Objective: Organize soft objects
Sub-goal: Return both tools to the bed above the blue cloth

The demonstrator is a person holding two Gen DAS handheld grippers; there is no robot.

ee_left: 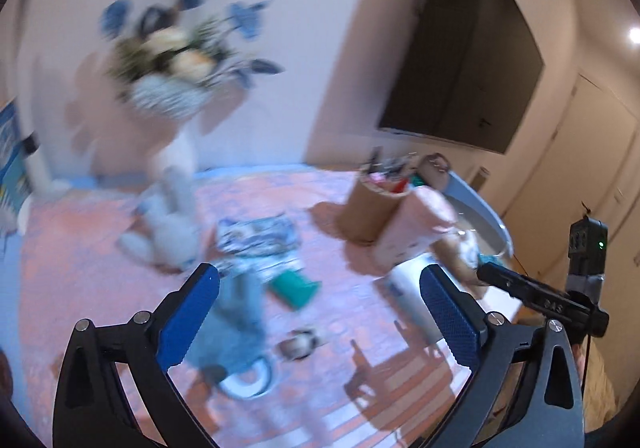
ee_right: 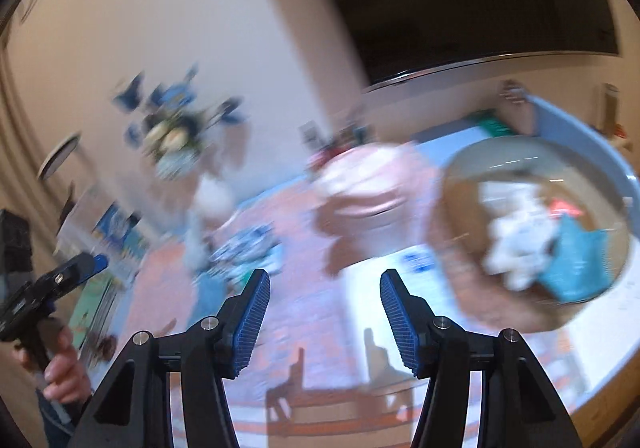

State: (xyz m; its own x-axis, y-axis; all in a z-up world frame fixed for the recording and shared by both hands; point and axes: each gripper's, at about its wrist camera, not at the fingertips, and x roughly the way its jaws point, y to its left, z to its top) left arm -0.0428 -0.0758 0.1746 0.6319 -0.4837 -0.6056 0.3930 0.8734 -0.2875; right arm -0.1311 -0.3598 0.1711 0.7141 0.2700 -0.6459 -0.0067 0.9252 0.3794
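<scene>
Both views are motion-blurred. My left gripper (ee_left: 320,312) is open and empty above the patterned red tablecloth (ee_left: 100,268). Below it lie a white plush toy (ee_left: 168,232), a blue-and-white patterned cloth (ee_left: 256,240), a light-blue cloth (ee_left: 236,320) and a teal soft item (ee_left: 296,288). My right gripper (ee_right: 324,312) is open and empty. To its right stands a round basin (ee_right: 592,135) that holds a white plush (ee_right: 516,236) and a teal cloth (ee_right: 580,264). A pink soft item (ee_right: 364,183) sits beside the basin; it also shows in the left wrist view (ee_left: 420,224).
A flower vase (ee_left: 172,87) stands at the back of the table. A brown holder with pens (ee_left: 372,207) stands by the basin (ee_left: 492,224). A dark TV (ee_left: 468,59) hangs on the wall. A small round object (ee_left: 300,344) lies on the cloth.
</scene>
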